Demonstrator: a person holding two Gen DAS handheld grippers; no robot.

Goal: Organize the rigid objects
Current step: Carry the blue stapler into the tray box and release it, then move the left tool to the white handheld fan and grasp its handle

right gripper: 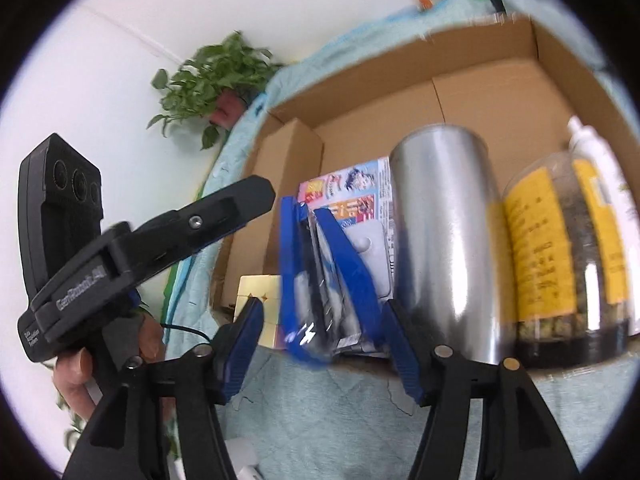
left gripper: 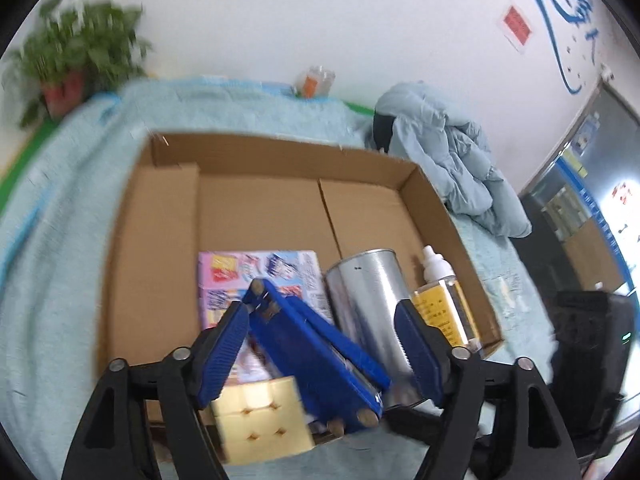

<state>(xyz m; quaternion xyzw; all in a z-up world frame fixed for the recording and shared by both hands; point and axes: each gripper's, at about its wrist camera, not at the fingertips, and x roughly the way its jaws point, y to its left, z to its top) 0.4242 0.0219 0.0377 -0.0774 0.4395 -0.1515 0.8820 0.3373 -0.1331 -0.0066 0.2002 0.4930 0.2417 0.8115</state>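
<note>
- Left gripper (left gripper: 322,312): jaws stand wide over the near edge of the cardboard box (left gripper: 280,152). The blue-framed pack lies between the pads, but no pad is seen pressing on it. In the right wrist view this gripper is seen from the side at far left, held in a hand (right gripper: 76,364).
- Gold puzzle cube (left gripper: 260,420): set in the near left corner of the box, just beside the blue pack.
- Pink printed carton (left gripper: 260,276): lies flat behind the cube, with the pack leaning over it.
- Blue-framed pack (left gripper: 316,352): the task's thing in hand, placed inside the box at its near edge, tilted between the cube and the silver can. Contents blurred, cannot be told.
- Right gripper (right gripper: 325,306): jaws wide, nothing held. The pads stand on either side of the pack's near end, apart from it.
- Silver can (left gripper: 368,308): upright, just right of the pack.
- Clear bottle with yellow label (left gripper: 440,304): upright, at the box's right wall.
- Step judged: placing of the pack in the box, at the point of release.
- Next move judged: both grippers to be drawn back without the leaning pack or can being knocked. Far half of the box left free for further objects.
</note>
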